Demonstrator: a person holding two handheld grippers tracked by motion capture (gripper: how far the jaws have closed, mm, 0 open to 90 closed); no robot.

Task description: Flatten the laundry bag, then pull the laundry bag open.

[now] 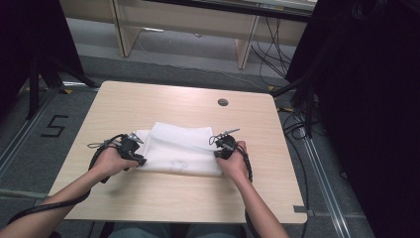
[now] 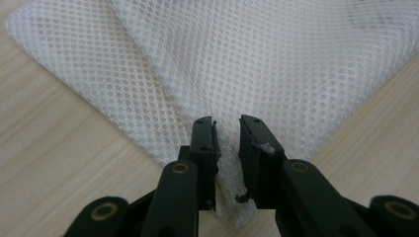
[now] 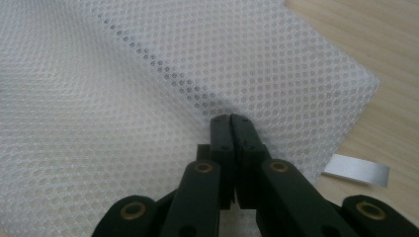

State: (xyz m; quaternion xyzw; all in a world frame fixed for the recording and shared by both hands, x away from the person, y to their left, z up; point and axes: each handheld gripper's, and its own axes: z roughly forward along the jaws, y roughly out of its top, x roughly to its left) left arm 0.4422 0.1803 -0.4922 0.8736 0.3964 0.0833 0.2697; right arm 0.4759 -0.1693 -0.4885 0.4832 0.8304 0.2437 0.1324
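A folded white mesh cloth (image 1: 178, 146) lies in the middle of the wooden table (image 1: 148, 104). My left gripper (image 1: 140, 159) is at its near left corner. In the left gripper view the left gripper (image 2: 227, 122) stands a little open, with the corner of the mesh cloth (image 2: 257, 59) lying in the gap between the jaws. My right gripper (image 1: 220, 154) is at the near right corner. In the right gripper view the right gripper (image 3: 230, 118) is shut, pinching a fold of the mesh cloth (image 3: 123, 113), which puckers at the tips.
A white label (image 3: 356, 170) sticks out from the cloth's edge onto the table beside the right gripper. A round cable grommet (image 1: 223, 102) sits near the table's far edge. Black curtains and cables (image 1: 297, 124) flank the table on the right.
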